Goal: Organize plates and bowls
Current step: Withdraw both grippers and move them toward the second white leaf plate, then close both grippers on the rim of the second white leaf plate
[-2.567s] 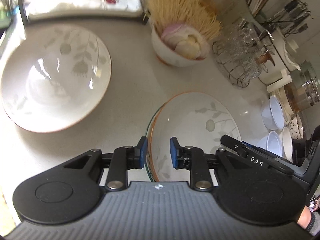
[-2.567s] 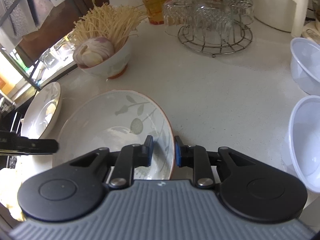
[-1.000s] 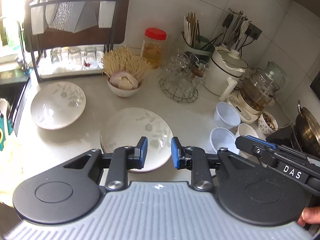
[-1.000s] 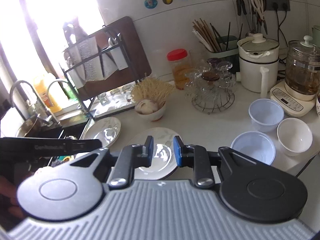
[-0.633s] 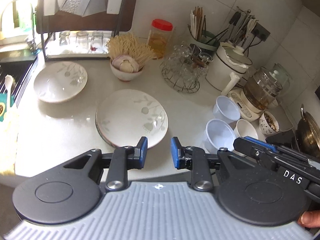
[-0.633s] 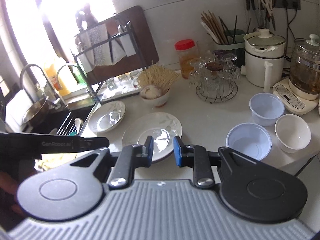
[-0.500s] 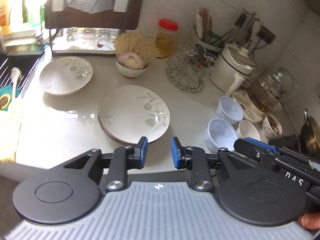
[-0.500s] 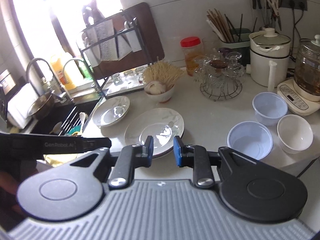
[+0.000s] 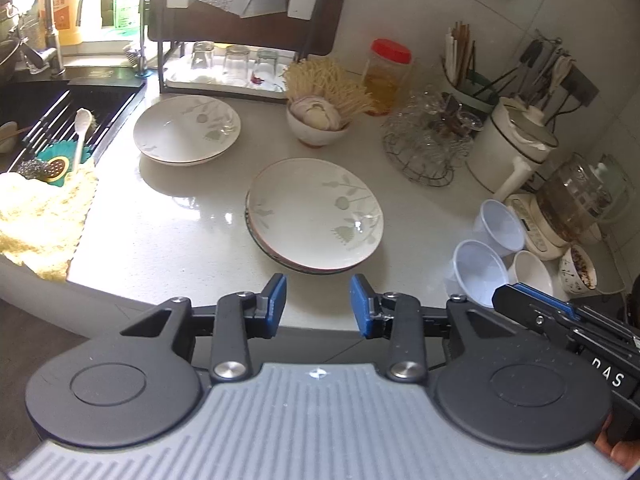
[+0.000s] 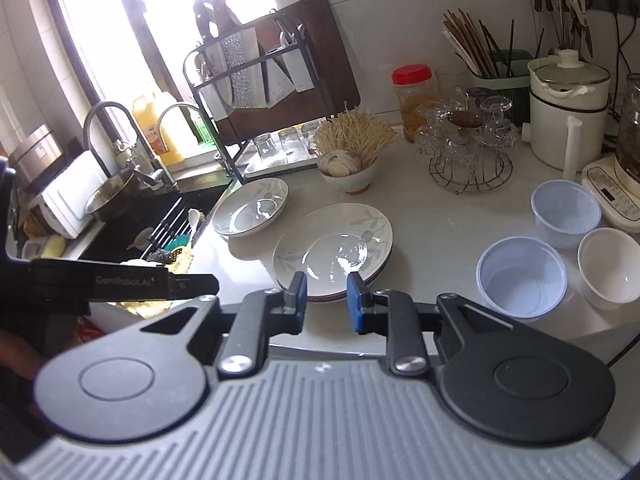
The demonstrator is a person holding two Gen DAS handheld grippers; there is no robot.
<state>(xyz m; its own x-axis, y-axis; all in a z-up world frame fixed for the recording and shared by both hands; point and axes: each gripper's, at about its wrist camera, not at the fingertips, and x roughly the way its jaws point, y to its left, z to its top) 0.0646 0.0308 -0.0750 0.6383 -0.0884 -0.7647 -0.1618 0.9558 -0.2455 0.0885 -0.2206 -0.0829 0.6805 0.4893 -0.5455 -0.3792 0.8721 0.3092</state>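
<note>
- The plates (image 9: 316,216) are stacked mid-frame; the lower ones are mostly hidden.
- The left gripper (image 9: 318,300) tilts down, empty, jaws just opened wider.
- The right gripper (image 10: 327,298) is empty, jaws slightly apart.

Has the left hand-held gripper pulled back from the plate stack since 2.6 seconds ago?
Yes. The left hand-held gripper was over the stack; now it sits back past the counter edge, its empty jaws having just been opening.
</note>
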